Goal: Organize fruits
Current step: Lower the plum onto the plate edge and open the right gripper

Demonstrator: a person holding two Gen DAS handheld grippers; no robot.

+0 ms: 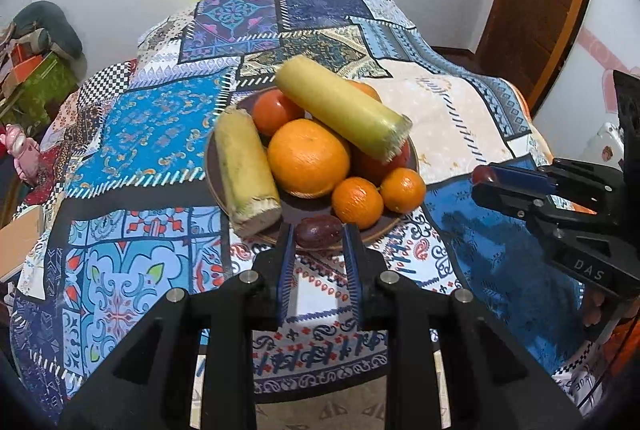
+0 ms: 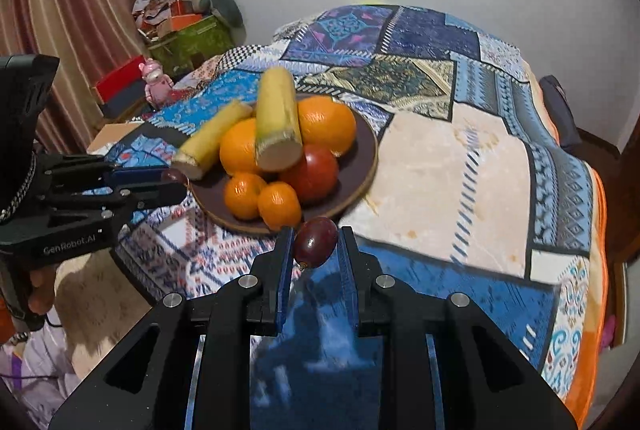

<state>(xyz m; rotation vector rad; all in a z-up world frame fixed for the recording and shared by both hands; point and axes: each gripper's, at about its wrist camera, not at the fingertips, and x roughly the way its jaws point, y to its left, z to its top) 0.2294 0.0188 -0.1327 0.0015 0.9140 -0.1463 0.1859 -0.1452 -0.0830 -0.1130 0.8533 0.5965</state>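
Two dark purple fruits, plum-like, are each pinched in a tool: the left tool (image 1: pixel 318 236) grips one plum (image 1: pixel 319 231) low in the centre of its view, right at the near rim of the plate (image 1: pixel 216 185), and the right tool (image 2: pixel 316 244) grips the other plum (image 2: pixel 315 242) just short of the plate's near edge in its own view. The brown plate already carries a large orange (image 1: pixel 308 157), two small mandarins (image 1: pixel 357 202), a red tomato-like fruit (image 1: pixel 274 109), another red one (image 2: pixel 312 171) and two cut yellow-green stalk sections that look like sugarcane (image 1: pixel 340 107), one lying across the top of the heap, one along the left rim. The step in hand seems to be adding the last small fruits to the pile. The left plum looks ready to go down on the bare strip of plate in front of the mandarins; the next move calls for a gentle lowering and a slow opening, since a round plum could roll off the rim or nudge the mandarins. The right one needs a spot of its own, perhaps the bare part at the right of the plate. All this sits on a desk covered with a blue patchwork cloth (image 1: pixel 160 133). Behind it are a white wall, a wooden door (image 1: pixel 536 1) at upper right of the left view, and striped curtains (image 2: pixel 68 9) and cluttered boxes at left of the right view.
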